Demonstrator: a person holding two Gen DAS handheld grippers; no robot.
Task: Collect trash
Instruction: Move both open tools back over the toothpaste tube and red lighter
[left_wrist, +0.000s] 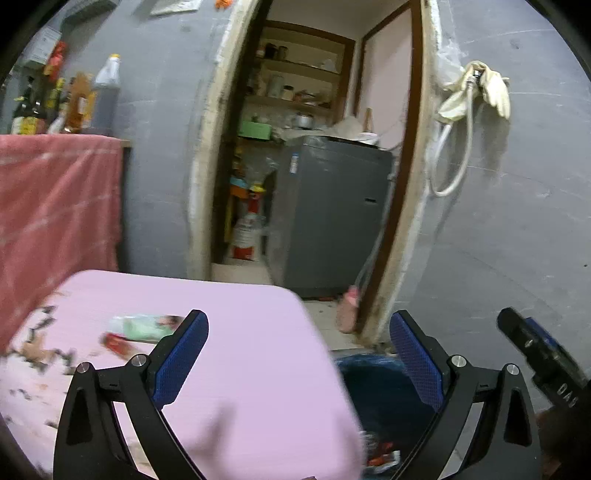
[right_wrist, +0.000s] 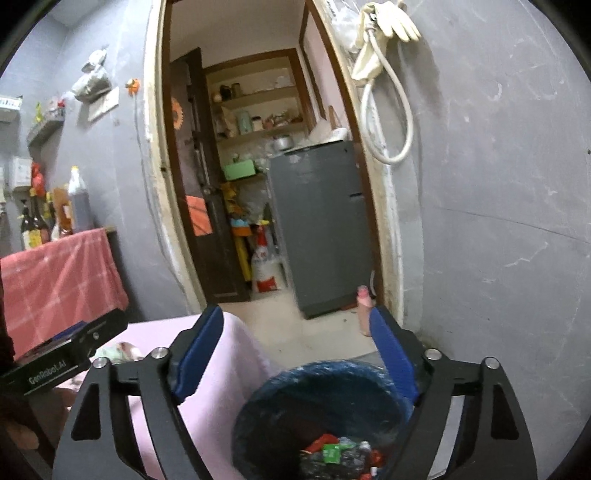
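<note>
A pink table (left_wrist: 240, 350) carries trash at its left: a pale green wrapper (left_wrist: 142, 326), a small red wrapper (left_wrist: 116, 344) and dark scraps (left_wrist: 40, 354). A bin lined with a dark blue bag (right_wrist: 325, 402) stands on the floor right of the table, with several wrappers inside (right_wrist: 338, 456); it also shows in the left wrist view (left_wrist: 373, 391). My left gripper (left_wrist: 299, 328) is open and empty above the table's right edge. My right gripper (right_wrist: 295, 328) is open and empty above the bin. The green wrapper shows faintly in the right wrist view (right_wrist: 118, 350).
A doorway ahead opens on a pantry with a grey fridge (left_wrist: 328, 218) and shelves. A table draped in a red cloth (left_wrist: 55, 206) with bottles (left_wrist: 105, 96) stands at the left. A white hose and gloves (left_wrist: 476, 92) hang on the grey wall. A pink brush (left_wrist: 349, 306) leans by the doorframe.
</note>
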